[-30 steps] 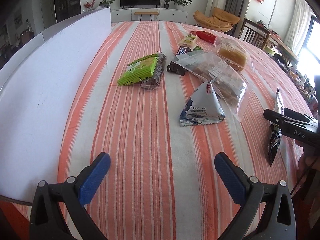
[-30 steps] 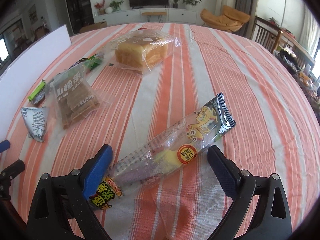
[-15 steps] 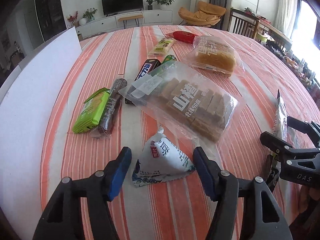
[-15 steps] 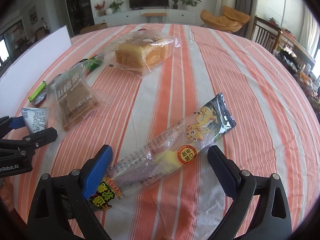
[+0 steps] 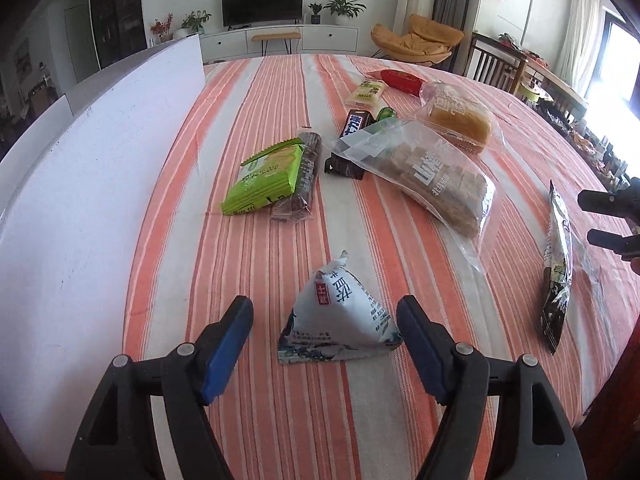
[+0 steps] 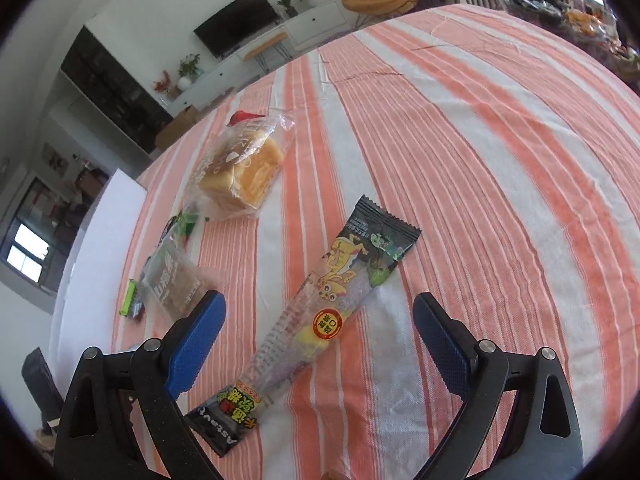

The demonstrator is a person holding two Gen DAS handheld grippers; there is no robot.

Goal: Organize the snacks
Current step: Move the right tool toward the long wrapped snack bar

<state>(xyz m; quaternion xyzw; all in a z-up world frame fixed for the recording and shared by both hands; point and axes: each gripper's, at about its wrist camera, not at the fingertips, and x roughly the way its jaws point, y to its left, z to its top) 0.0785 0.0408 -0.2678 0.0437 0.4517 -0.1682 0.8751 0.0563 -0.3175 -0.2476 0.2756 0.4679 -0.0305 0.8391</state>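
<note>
Left tool [image 5: 324,334] opening, straddled the white pouch [image 5: 339,320] without touching. Right tool [image 6: 320,332] gaped apart beside the pouch, astride the long packet [image 6: 320,312].

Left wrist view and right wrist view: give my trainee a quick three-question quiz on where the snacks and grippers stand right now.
1. True or false: the left gripper has its pads pressed on the white triangular pouch with blue print.
2. Which lies between the right gripper's open fingers? A) the bagged loaf of bread B) the long clear candy packet with a yellow cartoon figure C) the green wafer packet
3. Fill in: in the left wrist view, the green wafer packet lies beside a dark ____ in clear wrap.

Key: 1 false, the jaws are opening and the pads stand clear of the pouch. 2 B. 3 biscuit roll.
</note>
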